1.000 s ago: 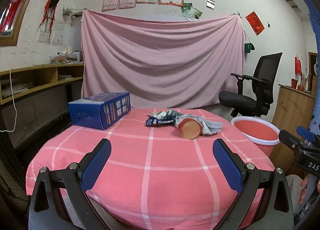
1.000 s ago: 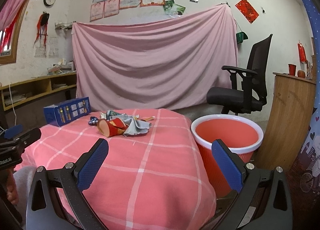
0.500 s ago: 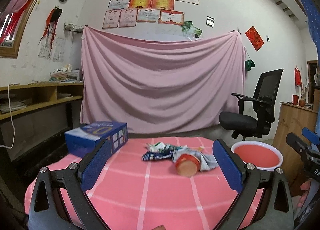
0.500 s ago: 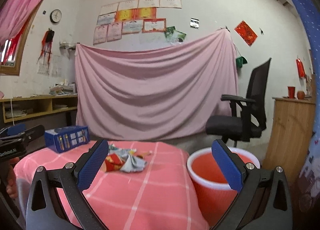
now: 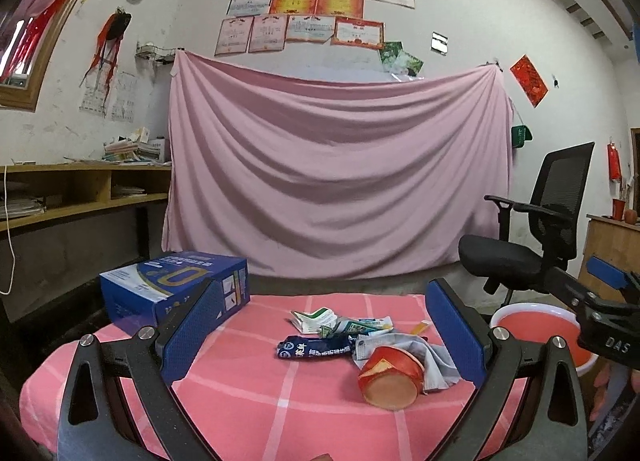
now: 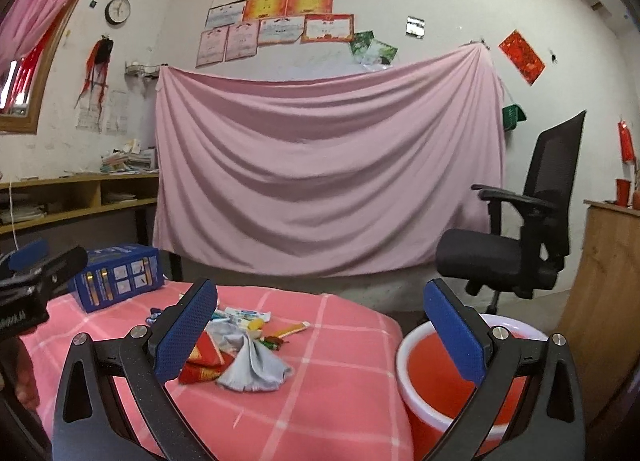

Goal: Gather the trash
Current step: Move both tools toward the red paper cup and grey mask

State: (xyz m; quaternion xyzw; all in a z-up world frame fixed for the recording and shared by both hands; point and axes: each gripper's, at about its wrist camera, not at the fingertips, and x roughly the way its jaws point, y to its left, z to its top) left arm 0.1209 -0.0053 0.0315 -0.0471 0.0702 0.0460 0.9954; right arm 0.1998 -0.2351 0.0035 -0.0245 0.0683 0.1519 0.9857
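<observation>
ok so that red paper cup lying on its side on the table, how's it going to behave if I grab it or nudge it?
The red paper cup lies on its side, so a nudge would probably roll it in a curve. It looks like thin paper, likely light and easily crushed by a hard squeeze. The grey cloth lies against it and may drag along.

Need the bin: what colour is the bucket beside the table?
Red plastic bucket, white rim; clearest in right wrist view.

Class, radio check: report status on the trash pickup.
Left gripper and right gripper open, empty. Trash pile on table, untouched. Red bucket alongside. Nothing blocking.
</observation>
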